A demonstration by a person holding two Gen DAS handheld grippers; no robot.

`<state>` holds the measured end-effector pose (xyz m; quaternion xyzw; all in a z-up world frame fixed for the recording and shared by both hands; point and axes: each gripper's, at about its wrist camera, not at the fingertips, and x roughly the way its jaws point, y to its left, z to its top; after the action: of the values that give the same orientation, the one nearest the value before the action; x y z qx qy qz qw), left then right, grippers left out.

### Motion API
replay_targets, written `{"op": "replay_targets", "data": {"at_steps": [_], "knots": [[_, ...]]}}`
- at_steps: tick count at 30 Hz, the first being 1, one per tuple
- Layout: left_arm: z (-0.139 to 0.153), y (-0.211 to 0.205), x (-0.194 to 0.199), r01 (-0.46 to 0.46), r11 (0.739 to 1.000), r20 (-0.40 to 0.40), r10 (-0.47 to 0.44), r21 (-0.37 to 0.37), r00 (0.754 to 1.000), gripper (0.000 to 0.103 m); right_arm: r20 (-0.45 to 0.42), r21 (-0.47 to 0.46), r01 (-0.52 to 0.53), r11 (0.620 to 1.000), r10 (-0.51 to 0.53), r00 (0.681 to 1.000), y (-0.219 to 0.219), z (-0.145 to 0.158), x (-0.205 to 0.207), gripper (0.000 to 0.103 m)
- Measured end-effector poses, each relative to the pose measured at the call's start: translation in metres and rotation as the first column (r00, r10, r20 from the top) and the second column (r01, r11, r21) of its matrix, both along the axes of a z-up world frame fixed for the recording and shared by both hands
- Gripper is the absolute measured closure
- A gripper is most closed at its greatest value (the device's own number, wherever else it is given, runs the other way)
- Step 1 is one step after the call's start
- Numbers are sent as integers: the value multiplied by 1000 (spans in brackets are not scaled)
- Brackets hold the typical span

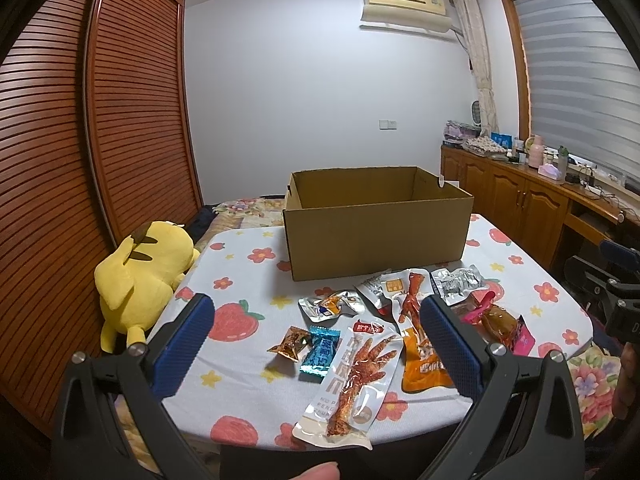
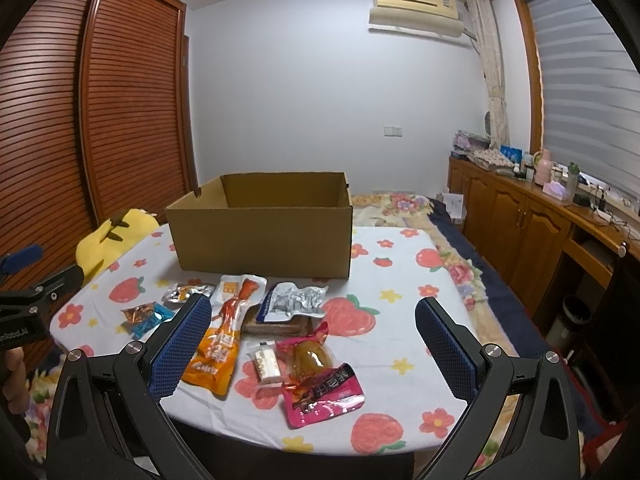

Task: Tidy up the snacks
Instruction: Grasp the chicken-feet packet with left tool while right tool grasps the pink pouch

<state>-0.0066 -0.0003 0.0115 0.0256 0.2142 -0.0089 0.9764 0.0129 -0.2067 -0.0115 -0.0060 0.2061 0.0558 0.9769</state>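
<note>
An open cardboard box [image 1: 376,232] [image 2: 264,236] stands at the back of the table. Several snack packets lie in front of it: a long chicken-foot packet [image 1: 356,376], an orange packet [image 1: 420,344] [image 2: 224,344], a teal candy [image 1: 320,350], a small brown candy [image 1: 290,344], silver pouches [image 1: 332,304] [image 2: 294,300] and a pink packet [image 2: 316,384] [image 1: 504,326]. My left gripper [image 1: 316,316] hovers open above the near packets, holding nothing. My right gripper [image 2: 314,316] is also open and empty, above the pink and orange packets.
The table wears a strawberry-and-flower cloth [image 1: 240,400] [image 2: 400,320]. A yellow plush toy [image 1: 140,276] leans at its left edge by the slatted wardrobe [image 1: 120,120]. Wooden cabinets [image 2: 520,216] with clutter line the right wall. A bed [image 2: 404,204] lies behind the table.
</note>
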Motion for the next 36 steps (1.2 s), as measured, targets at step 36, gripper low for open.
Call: {"op": "replay_targets", "data": {"at_steps": [36], "knots": [[-96, 3, 76, 190, 979, -355, -203, -70, 913, 7, -306, 40, -193, 980, 196, 932, -24, -90, 71, 15]]}}
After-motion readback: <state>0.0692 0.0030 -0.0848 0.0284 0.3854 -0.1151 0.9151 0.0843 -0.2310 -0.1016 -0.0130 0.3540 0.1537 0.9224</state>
